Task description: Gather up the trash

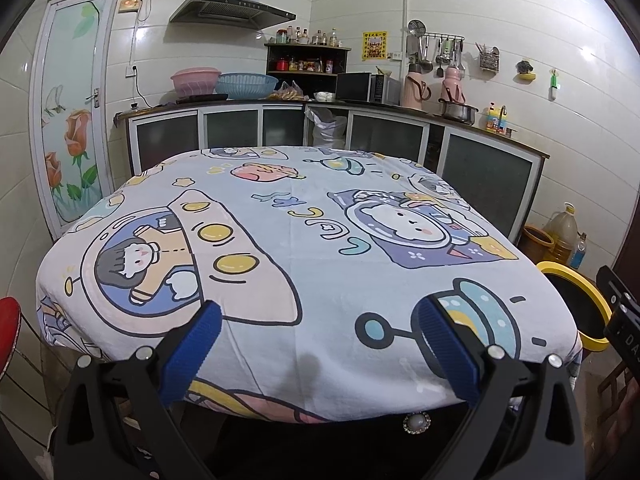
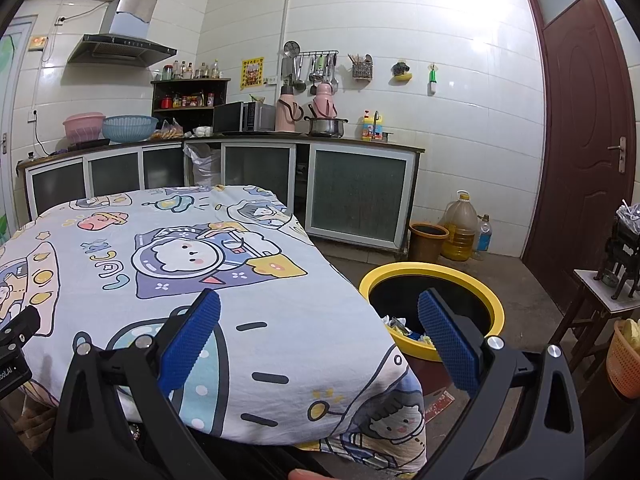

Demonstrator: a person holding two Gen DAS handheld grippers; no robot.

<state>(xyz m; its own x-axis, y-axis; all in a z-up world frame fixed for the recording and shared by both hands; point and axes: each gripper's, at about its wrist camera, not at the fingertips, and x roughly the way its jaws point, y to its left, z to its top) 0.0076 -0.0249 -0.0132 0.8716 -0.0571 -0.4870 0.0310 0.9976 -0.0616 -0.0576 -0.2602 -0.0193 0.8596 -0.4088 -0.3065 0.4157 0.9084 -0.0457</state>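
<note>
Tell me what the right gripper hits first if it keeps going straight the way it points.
Probably the table's right edge, draped in the cartoon tablecloth. The open right gripper straddles that edge, with the yellow-rimmed trash bin beside it; depth is unclear.

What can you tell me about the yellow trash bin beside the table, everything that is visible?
The yellow trash bin is round, with a broad, smooth yellow rim that looks plastic and a black inside. It stands upright and open, without a lid, close to the table's right edge. Crumpled scraps, white, yellow and blue, lie inside at the near side. The tablecloth hides part of it, so contact cannot be told. Neither gripper touches it.
</note>
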